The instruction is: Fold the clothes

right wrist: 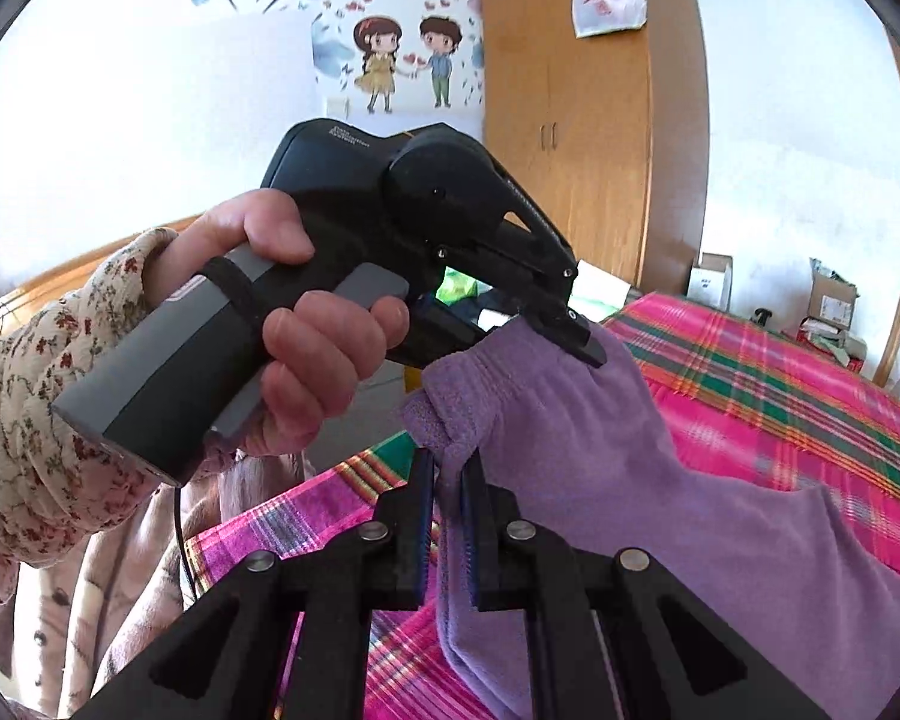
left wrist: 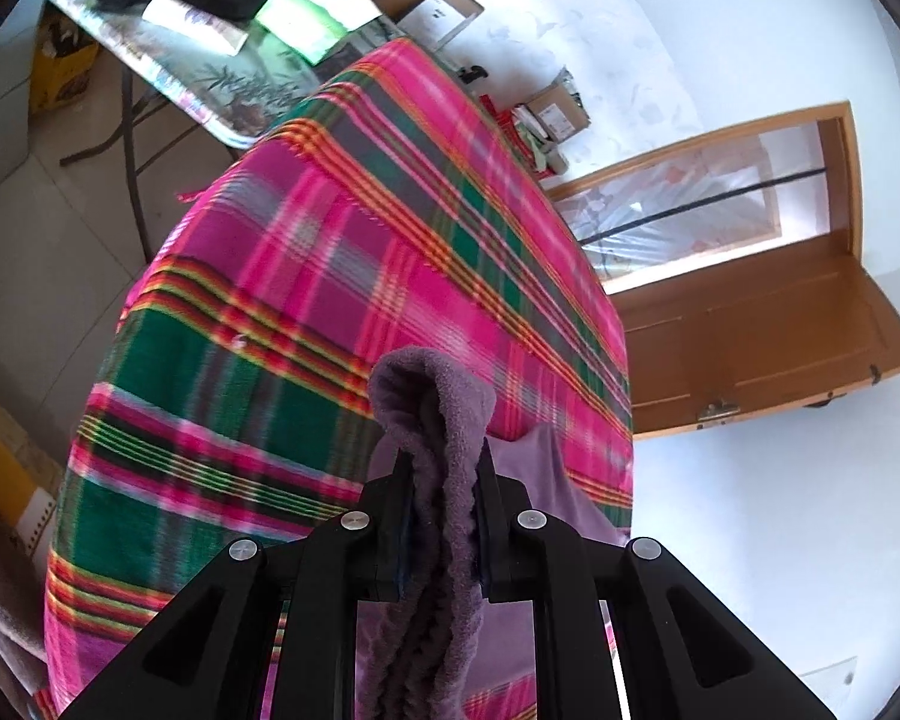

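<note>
A purple fleece garment hangs lifted above a bed with a pink, green and orange plaid blanket. My right gripper is shut on a bunched edge of it. In the right wrist view my left gripper, held by a hand in a floral sleeve, pinches the same edge a little farther along. The left wrist view shows the left gripper shut on a thick fold of the purple garment, with the plaid blanket below.
A side table with green packets and black cloth stands beyond the bed. Cardboard boxes sit on the floor near a wooden door. A wooden wardrobe stands against the far wall. A pale padded garment lies at the bed's near-left edge.
</note>
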### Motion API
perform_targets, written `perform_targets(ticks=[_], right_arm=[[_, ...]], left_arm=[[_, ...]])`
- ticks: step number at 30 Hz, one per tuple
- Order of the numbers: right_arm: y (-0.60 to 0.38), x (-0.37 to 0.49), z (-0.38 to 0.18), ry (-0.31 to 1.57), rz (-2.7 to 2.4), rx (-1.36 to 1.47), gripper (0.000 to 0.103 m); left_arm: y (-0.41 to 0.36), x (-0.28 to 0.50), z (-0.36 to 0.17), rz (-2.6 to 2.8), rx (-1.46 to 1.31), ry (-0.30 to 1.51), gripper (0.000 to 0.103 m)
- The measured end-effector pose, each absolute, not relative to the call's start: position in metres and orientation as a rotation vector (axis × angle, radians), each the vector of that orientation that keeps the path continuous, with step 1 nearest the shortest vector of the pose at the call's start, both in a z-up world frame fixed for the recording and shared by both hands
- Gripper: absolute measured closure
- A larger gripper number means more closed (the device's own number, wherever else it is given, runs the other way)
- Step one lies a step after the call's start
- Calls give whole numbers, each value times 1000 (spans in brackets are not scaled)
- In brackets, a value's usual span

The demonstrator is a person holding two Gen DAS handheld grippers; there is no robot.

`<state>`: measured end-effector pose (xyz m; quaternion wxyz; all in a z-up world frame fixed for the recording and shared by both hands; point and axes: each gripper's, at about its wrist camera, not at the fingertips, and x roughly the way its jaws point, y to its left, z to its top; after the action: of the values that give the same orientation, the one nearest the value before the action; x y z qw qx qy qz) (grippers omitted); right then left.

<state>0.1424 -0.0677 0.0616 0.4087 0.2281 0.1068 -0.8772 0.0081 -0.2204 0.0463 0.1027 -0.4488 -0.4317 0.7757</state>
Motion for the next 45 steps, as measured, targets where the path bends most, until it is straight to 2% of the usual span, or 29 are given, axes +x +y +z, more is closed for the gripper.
perform_targets(ticks=[22,45], right_arm=[[35,158,83,106,-2403,543,94],[117,157,75,-12,-2573,643,94]], left_arm=[[-121,-30,85,2254,-1318,-1087,87],[-31,-69,66,2108,-1413,-978,87]])
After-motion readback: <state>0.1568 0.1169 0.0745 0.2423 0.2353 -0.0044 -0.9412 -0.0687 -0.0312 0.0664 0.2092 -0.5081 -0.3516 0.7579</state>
